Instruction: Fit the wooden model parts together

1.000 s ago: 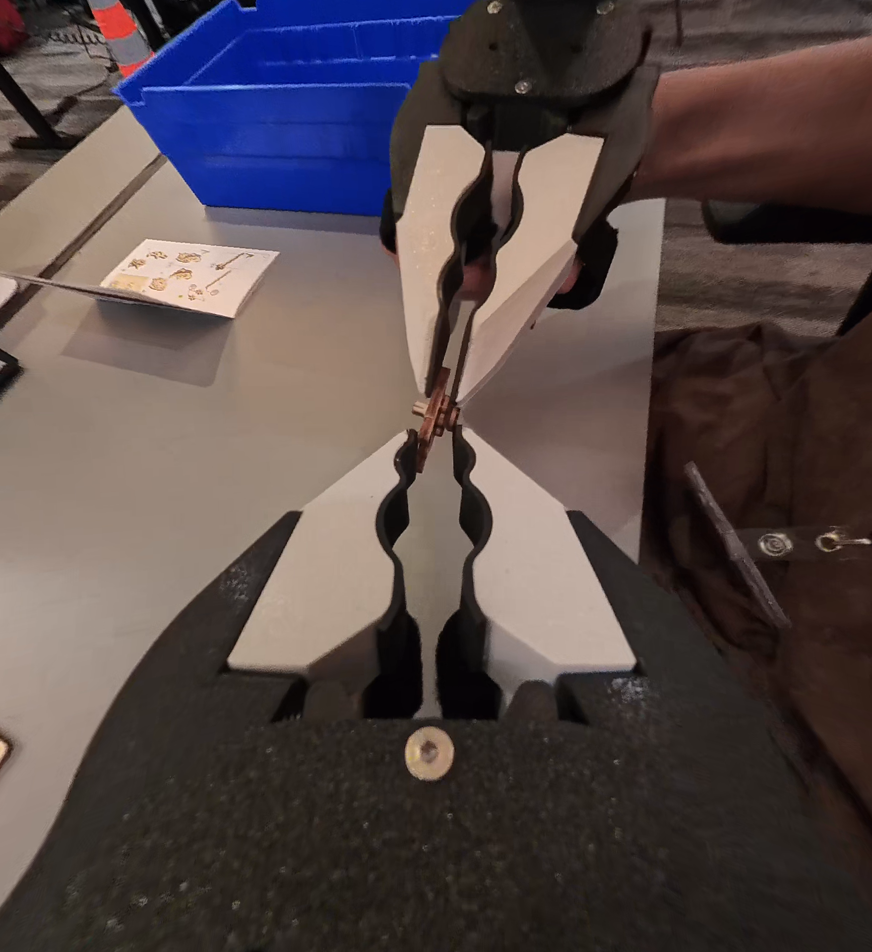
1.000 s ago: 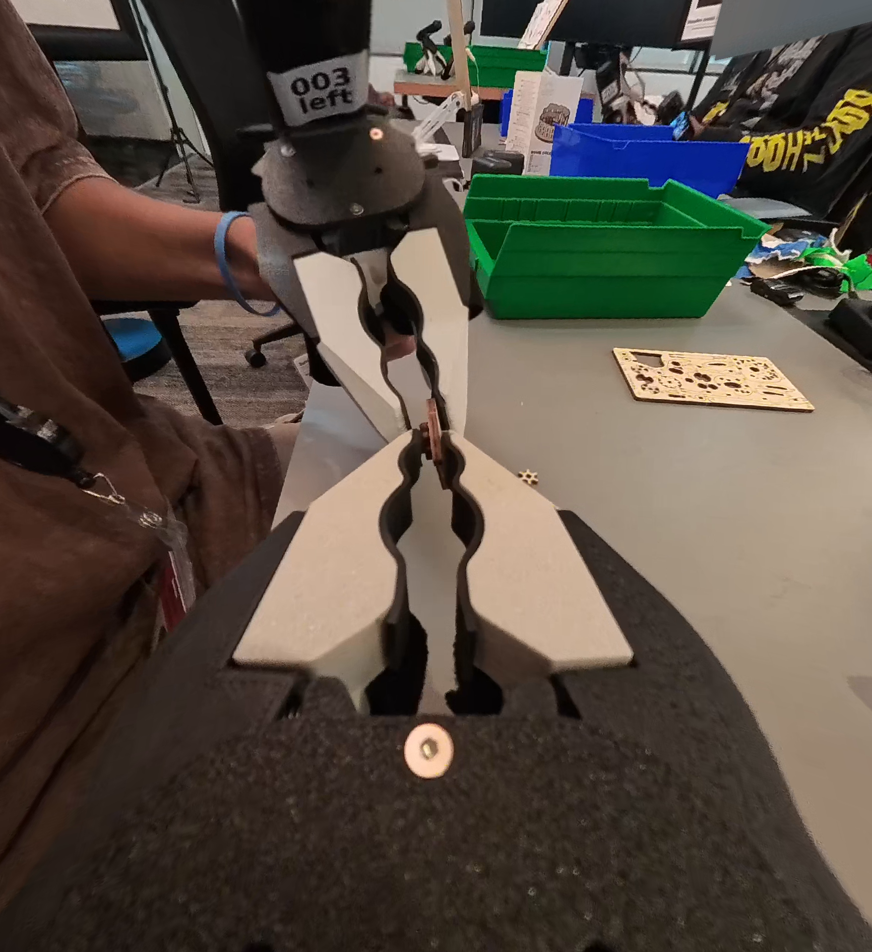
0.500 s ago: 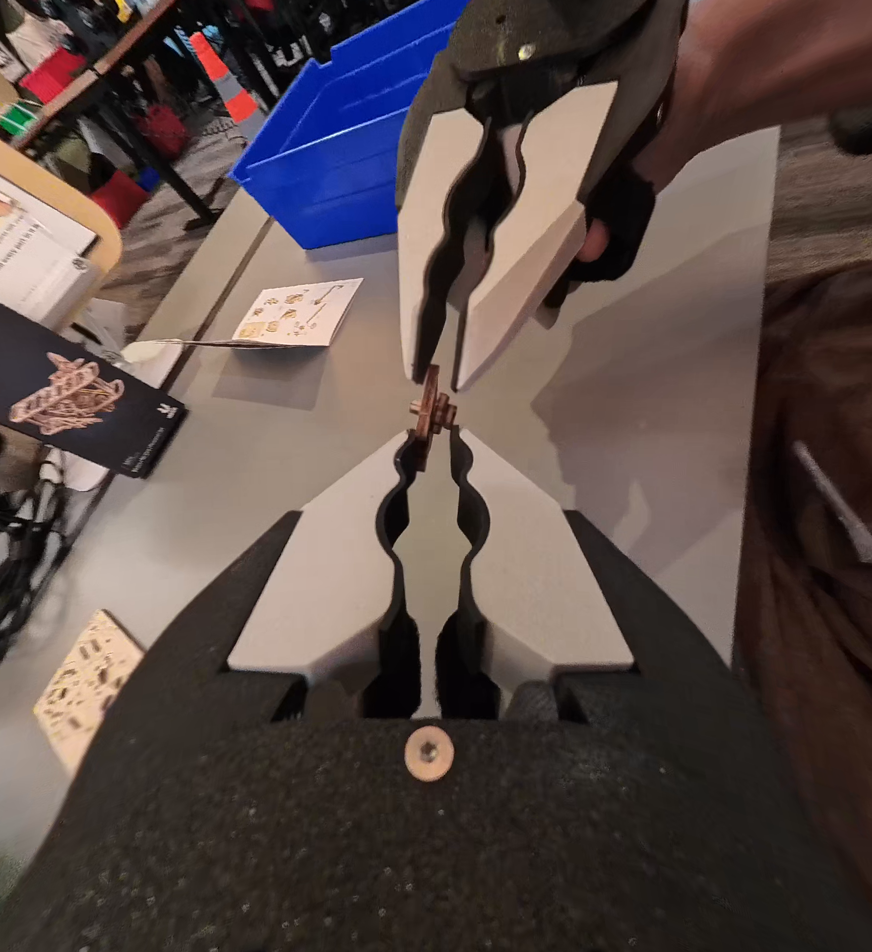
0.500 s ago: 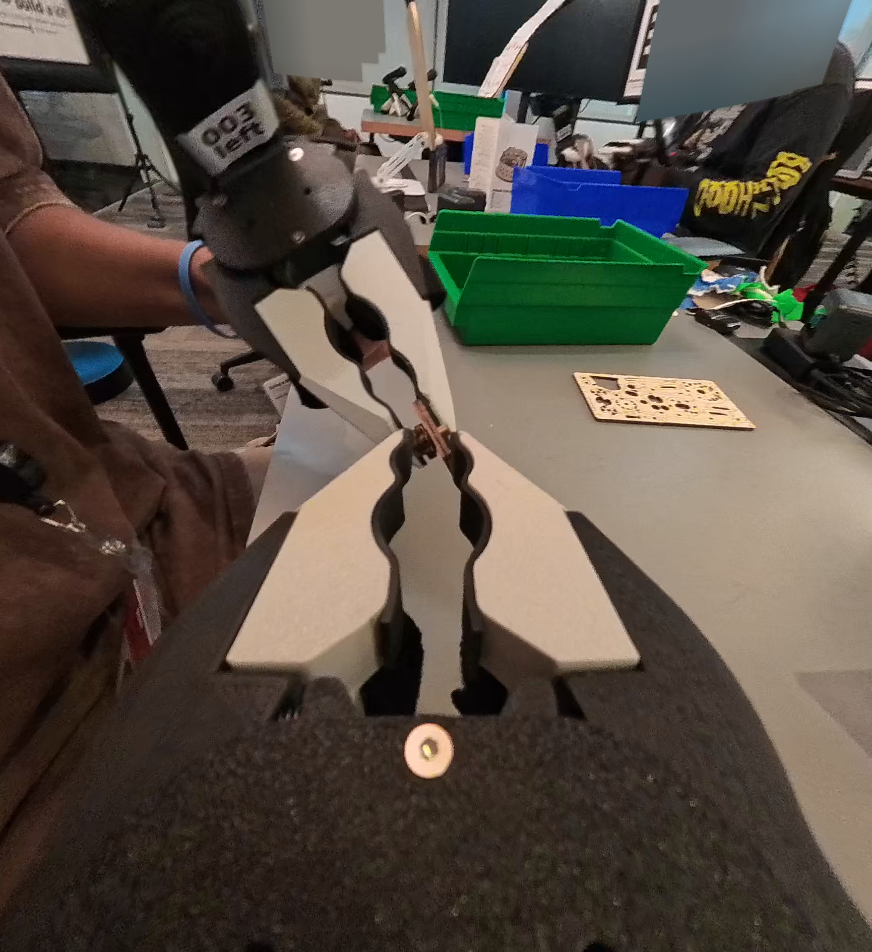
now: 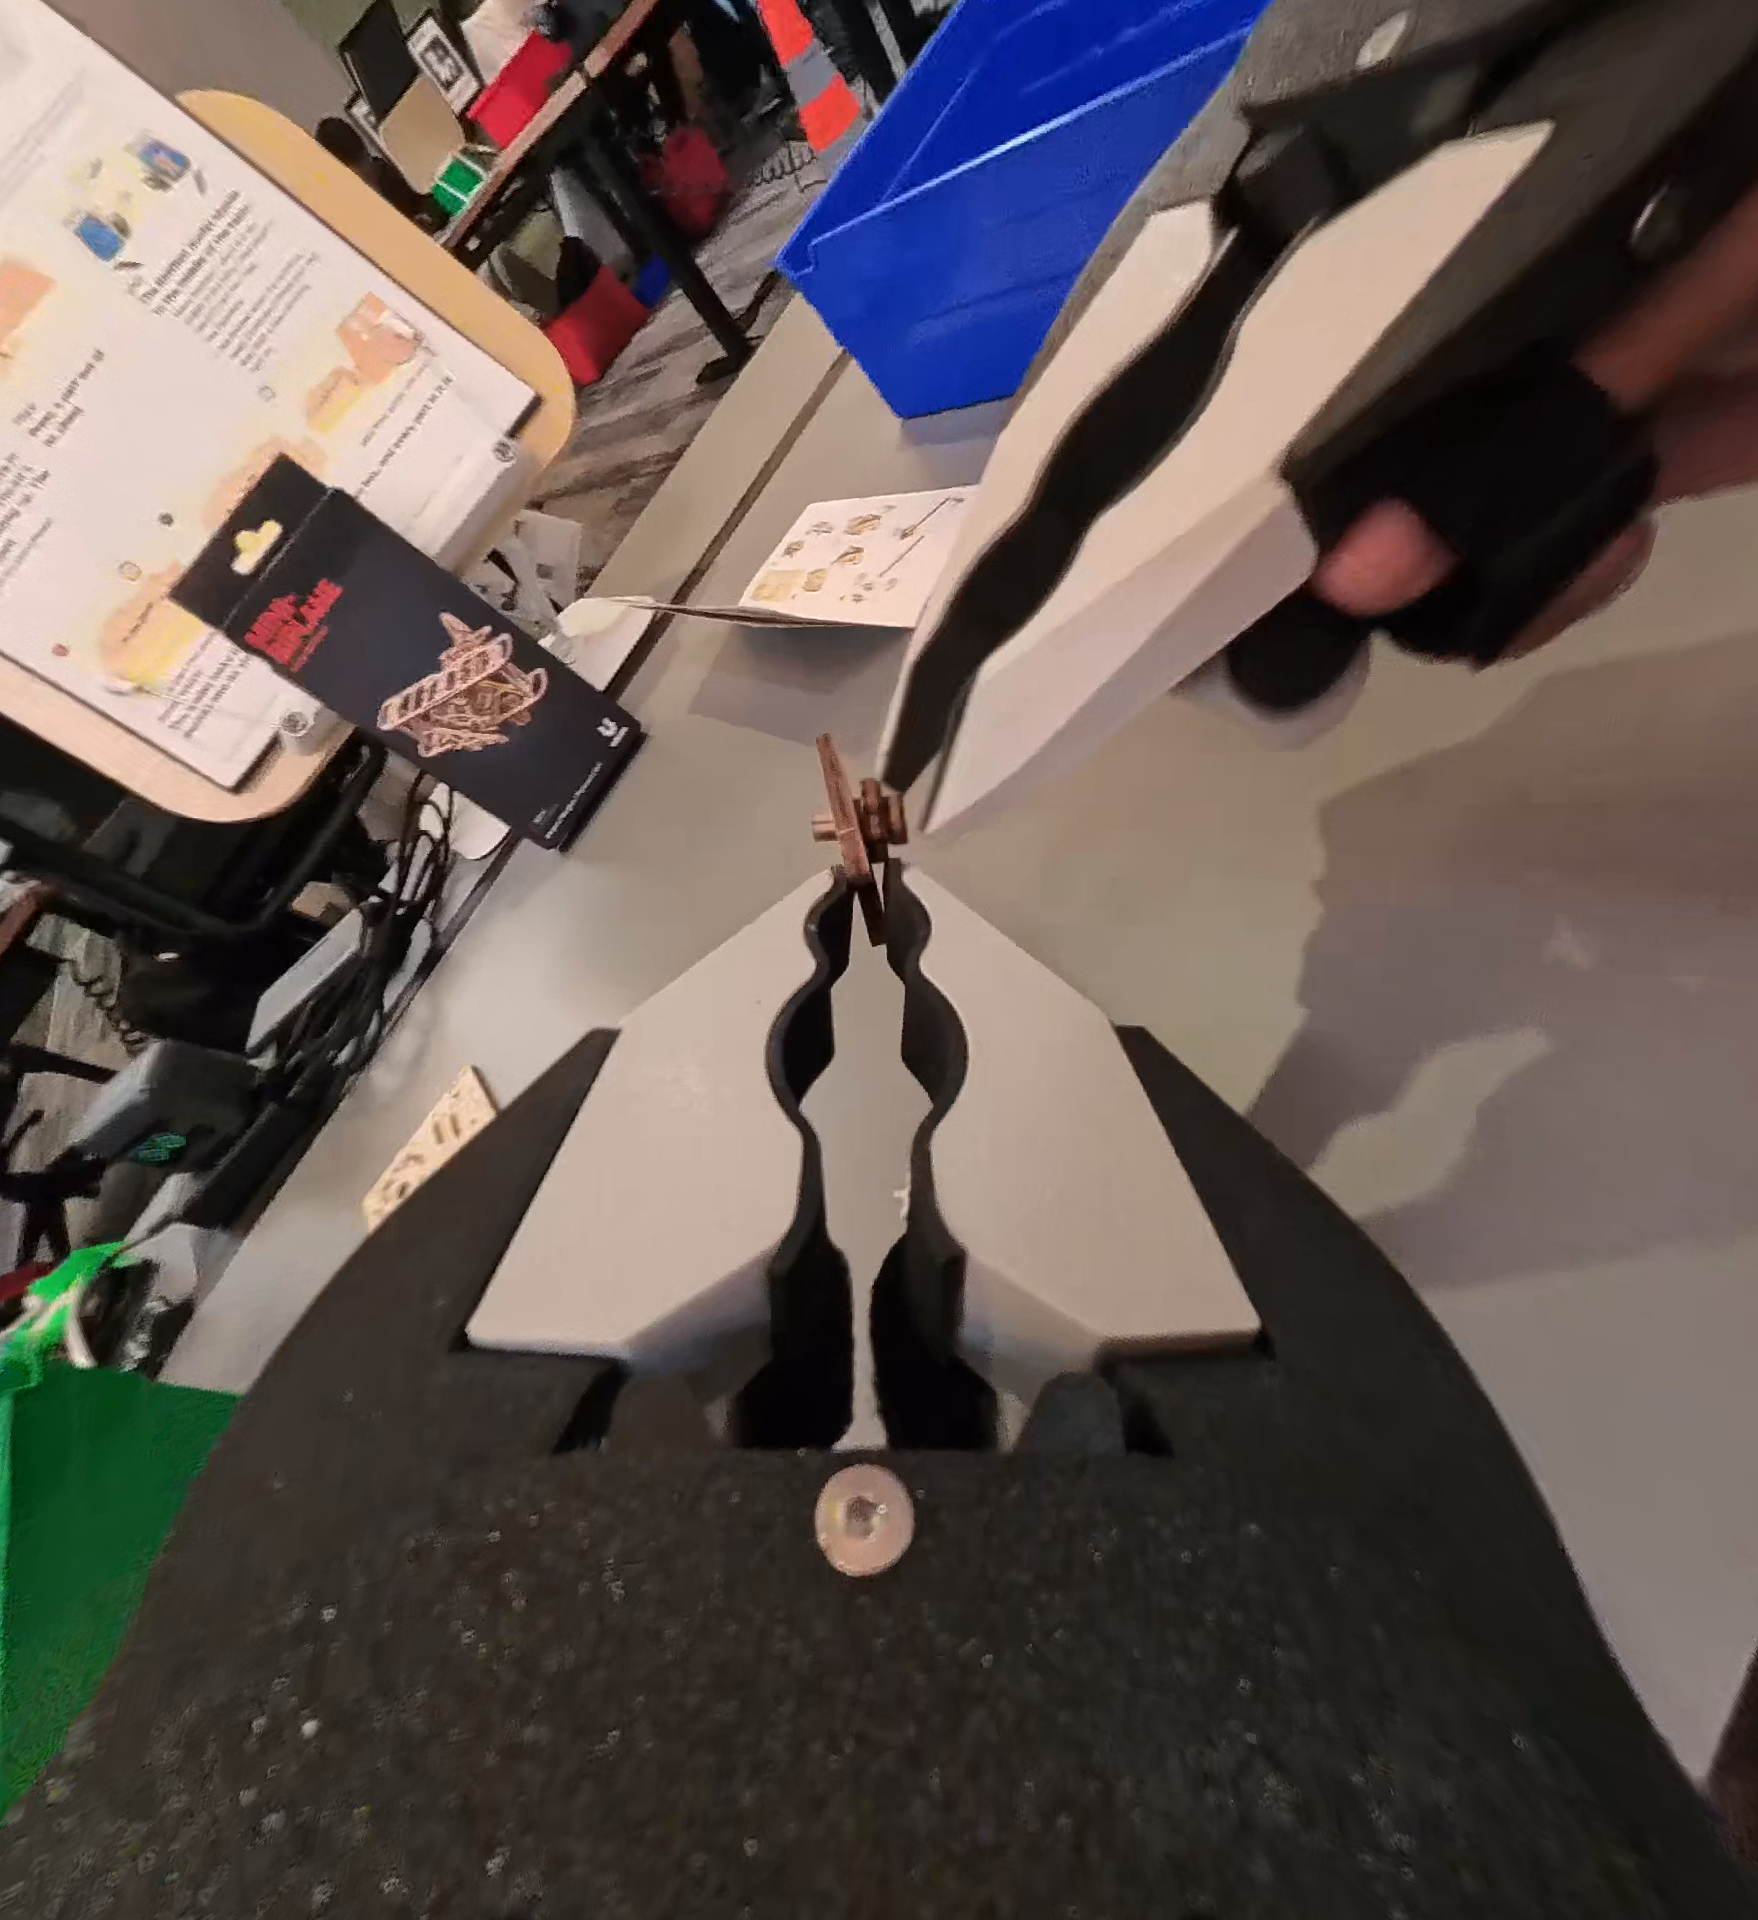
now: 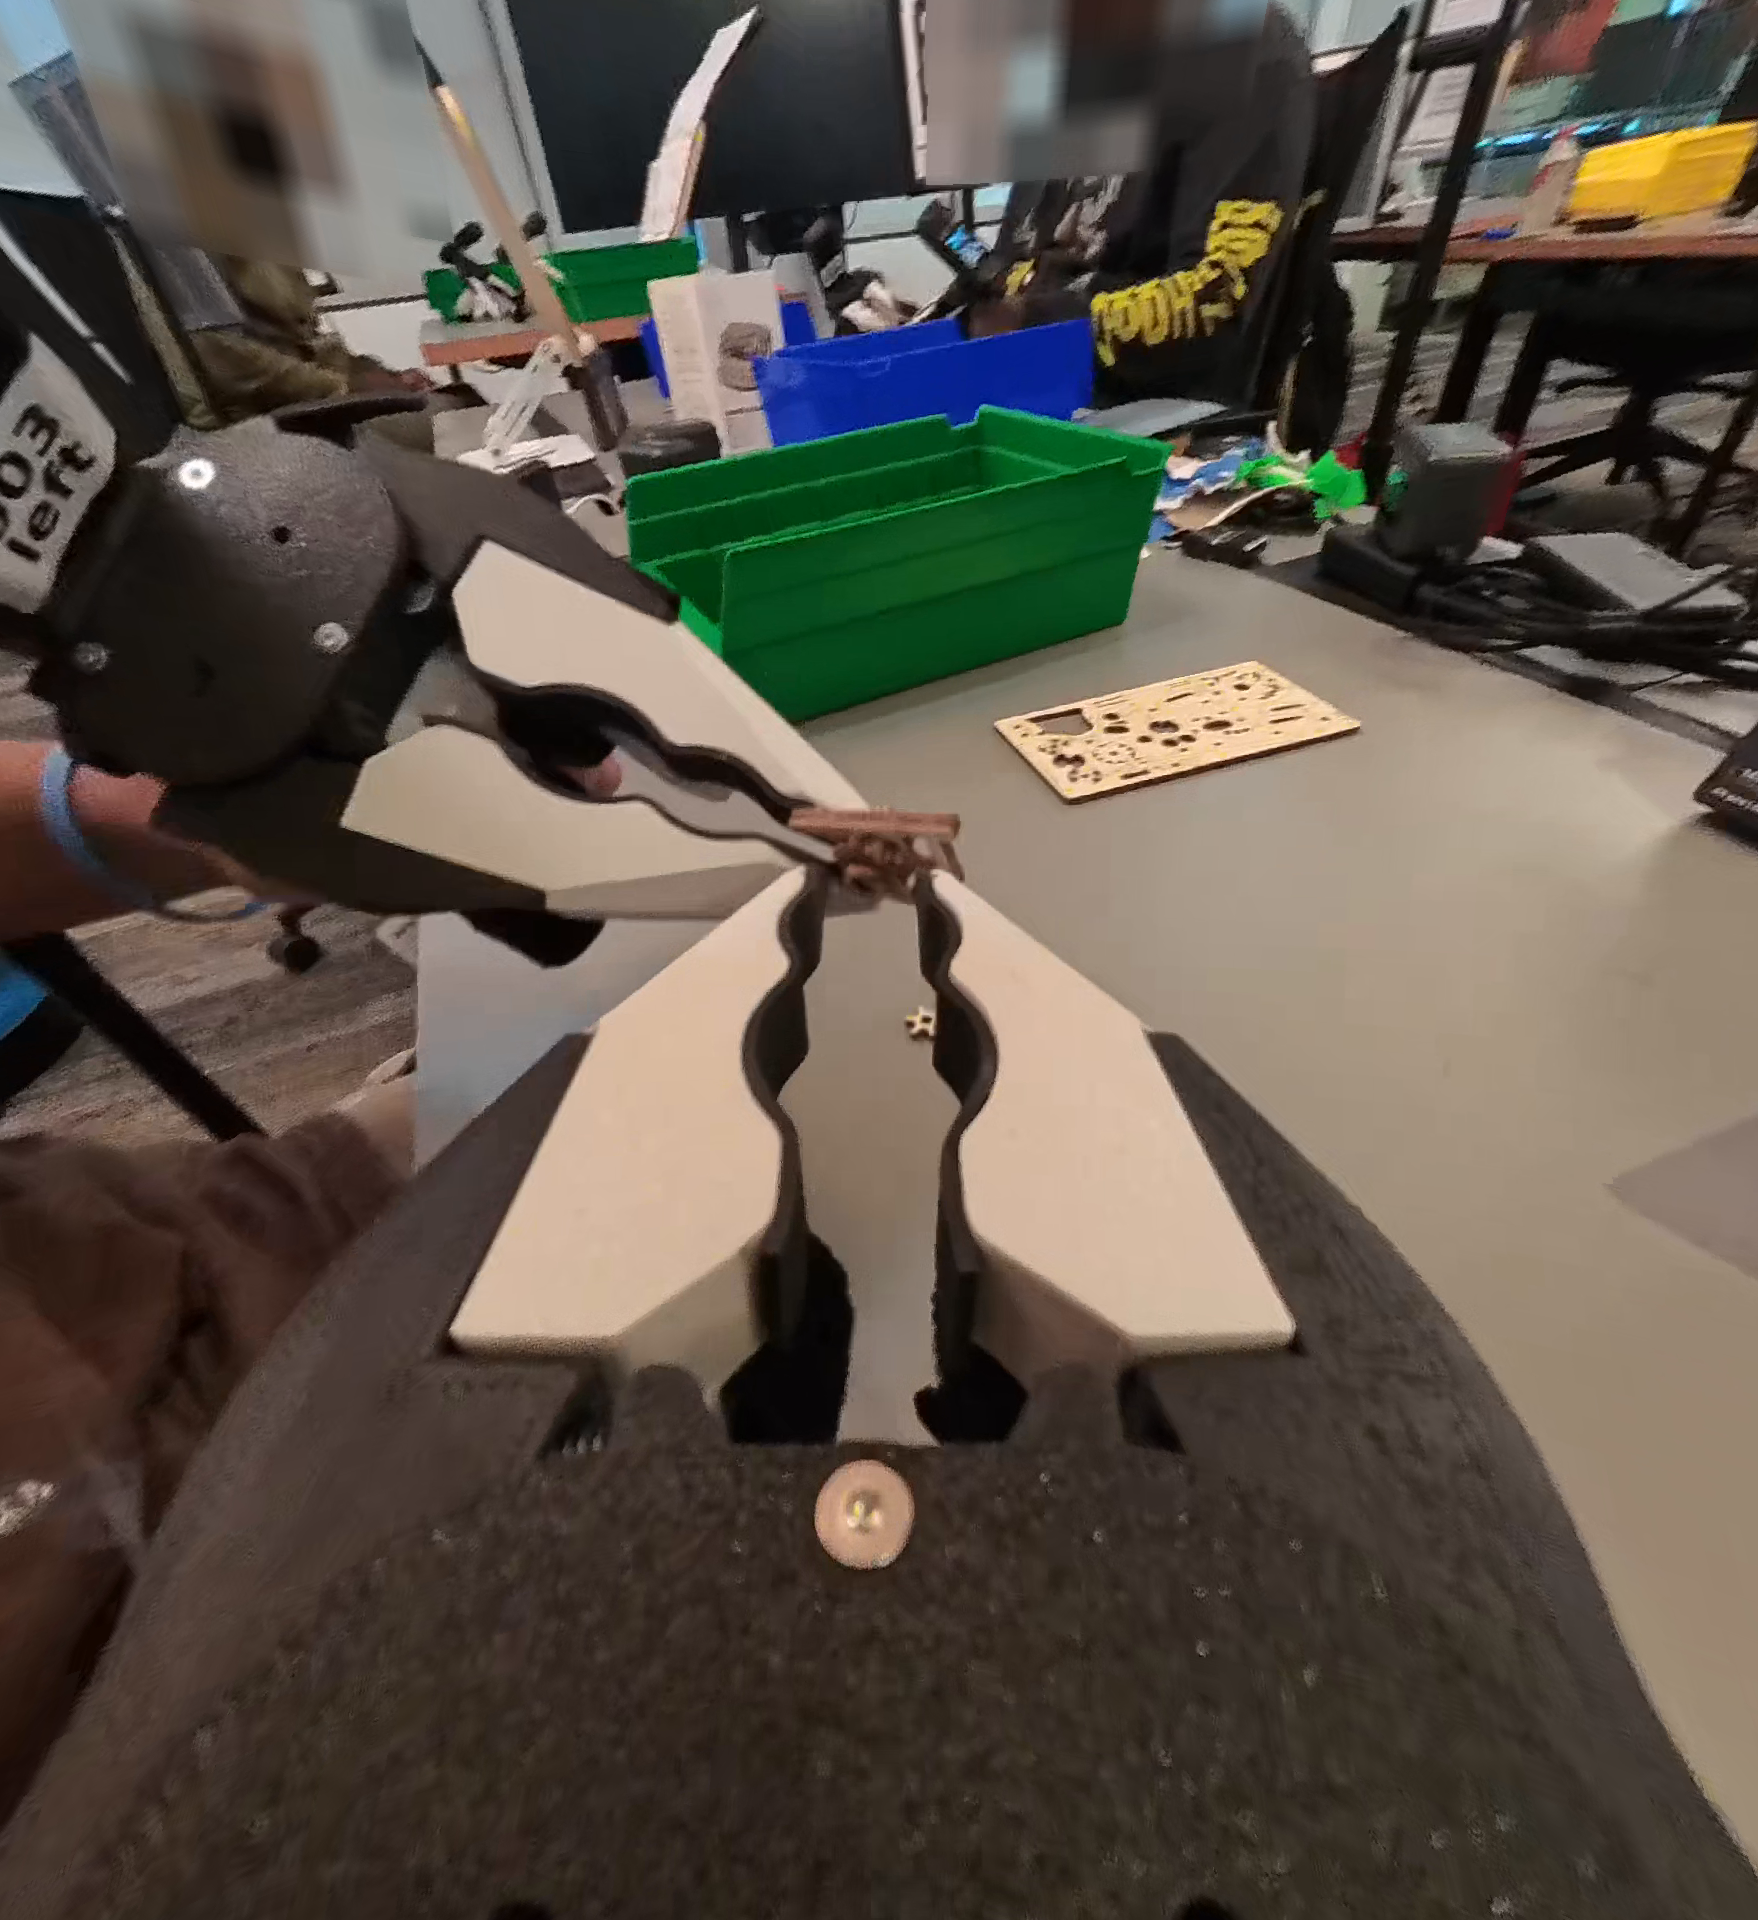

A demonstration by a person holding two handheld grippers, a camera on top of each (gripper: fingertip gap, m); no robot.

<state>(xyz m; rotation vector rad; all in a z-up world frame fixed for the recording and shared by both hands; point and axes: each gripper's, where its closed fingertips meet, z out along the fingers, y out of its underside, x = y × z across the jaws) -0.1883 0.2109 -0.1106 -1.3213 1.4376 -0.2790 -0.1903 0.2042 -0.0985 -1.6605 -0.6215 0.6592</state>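
1. Grey bench (image 6: 1374, 1039) under a cluttered workshop: the green bin (image 6: 896, 561) sits beyond the wooden assembly (image 5: 859, 821).
2. Your left hand-held gripper (image 5: 862, 883) is clenched on the wooden assembly's lower edge; keep that pinch firm.
3. Your right hand-held gripper (image 6: 870, 878) is released, its tips just beside the assembly; square them on the joint, then close gently.
4. The cut-out wooden sheet (image 6: 1176, 727) lies behind the assembly.

We see a grey table (image 6: 1374, 1039) up front | behind it, brown-topped desks (image 6: 1581, 244) on black legs | beside the table, wood-look plank floor (image 6: 231, 997) | left of it, a chair caster (image 6: 295, 951) | dark monitor (image 6: 729, 94) beyond
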